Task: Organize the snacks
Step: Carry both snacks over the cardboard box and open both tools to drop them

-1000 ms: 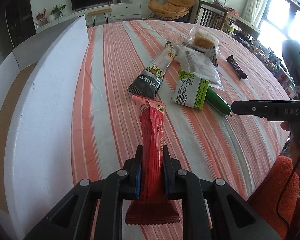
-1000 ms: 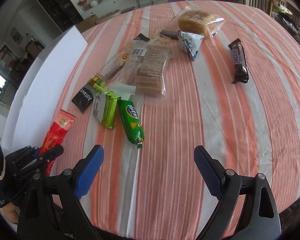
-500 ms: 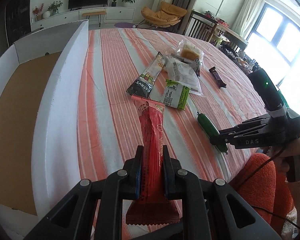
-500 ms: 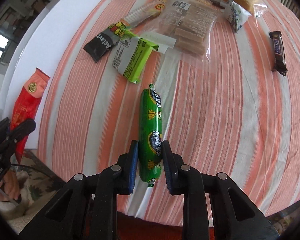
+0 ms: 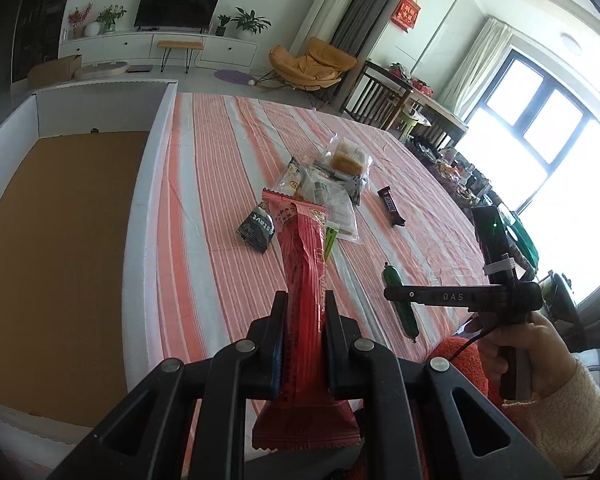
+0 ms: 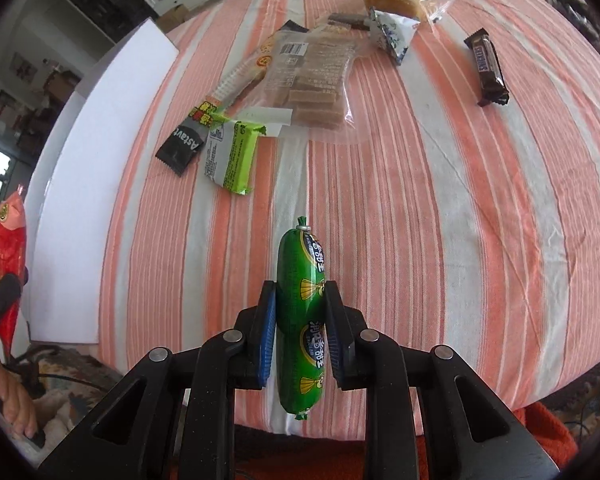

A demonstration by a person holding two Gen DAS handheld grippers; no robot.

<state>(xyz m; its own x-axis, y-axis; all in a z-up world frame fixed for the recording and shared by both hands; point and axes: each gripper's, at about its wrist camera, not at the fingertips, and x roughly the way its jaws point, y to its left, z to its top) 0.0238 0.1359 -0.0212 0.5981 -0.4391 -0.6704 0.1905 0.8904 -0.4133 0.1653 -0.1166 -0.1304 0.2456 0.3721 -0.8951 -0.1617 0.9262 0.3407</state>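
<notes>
Left gripper (image 5: 303, 344) clamped on red pack (image 5: 302, 280); right gripper (image 6: 300, 332) clamped on green sausage (image 6: 301, 304), both above striped table (image 6: 420, 200).

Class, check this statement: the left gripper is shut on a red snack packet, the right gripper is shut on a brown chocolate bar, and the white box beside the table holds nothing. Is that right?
One thing is wrong. The right gripper is shut on the green sausage, as the right wrist view shows; the brown chocolate bar lies on the striped tablecloth. The rest stands: the left gripper is shut on the red snack packet, and the white box holds nothing.
</notes>
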